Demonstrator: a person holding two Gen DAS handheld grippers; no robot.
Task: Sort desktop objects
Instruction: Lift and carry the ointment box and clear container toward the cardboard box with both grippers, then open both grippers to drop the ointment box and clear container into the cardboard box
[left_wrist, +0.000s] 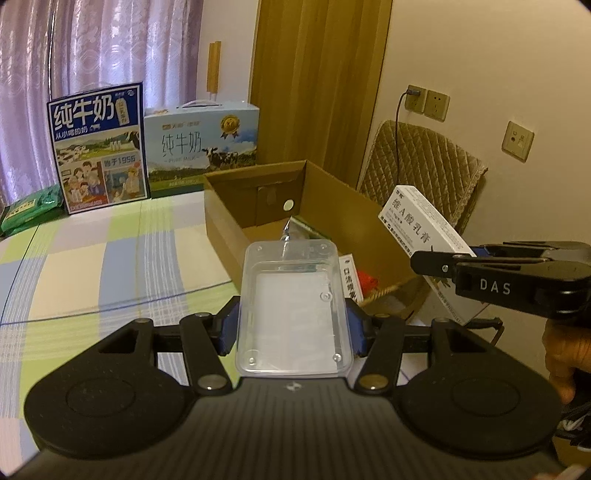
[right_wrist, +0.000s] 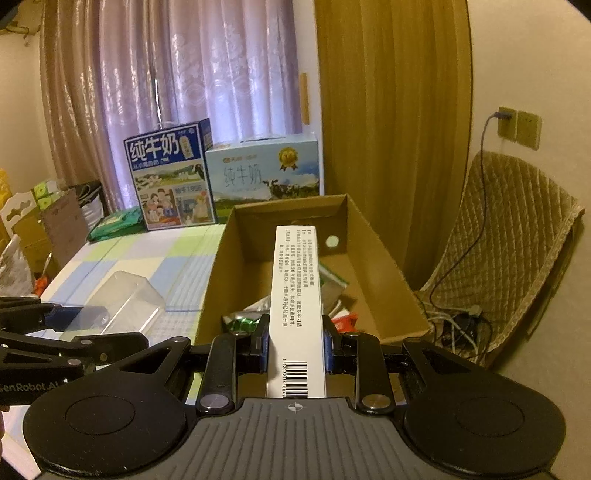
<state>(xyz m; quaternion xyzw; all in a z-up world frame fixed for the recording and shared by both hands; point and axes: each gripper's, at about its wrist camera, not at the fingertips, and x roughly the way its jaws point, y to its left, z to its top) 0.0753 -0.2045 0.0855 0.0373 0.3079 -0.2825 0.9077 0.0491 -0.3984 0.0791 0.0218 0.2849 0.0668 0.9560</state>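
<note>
White carton (right_wrist: 297, 306) clenched in right hand-held gripper (right_wrist: 296, 341), long axis pointing forward over cardboard box (right_wrist: 376, 266); left hand-held gripper (left_wrist: 293, 325) grasps clear container (left_wrist: 293, 306).

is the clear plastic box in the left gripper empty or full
Empty, as far as the views show. The clear plastic box, clamped in the left hand-held gripper, shows nothing through its walls; the right wrist view also looks bare.

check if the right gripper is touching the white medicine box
Touching. The right wrist view shows the right gripper with its blue pads pressed against both sides of the white medicine box, held over the cardboard box.
</note>
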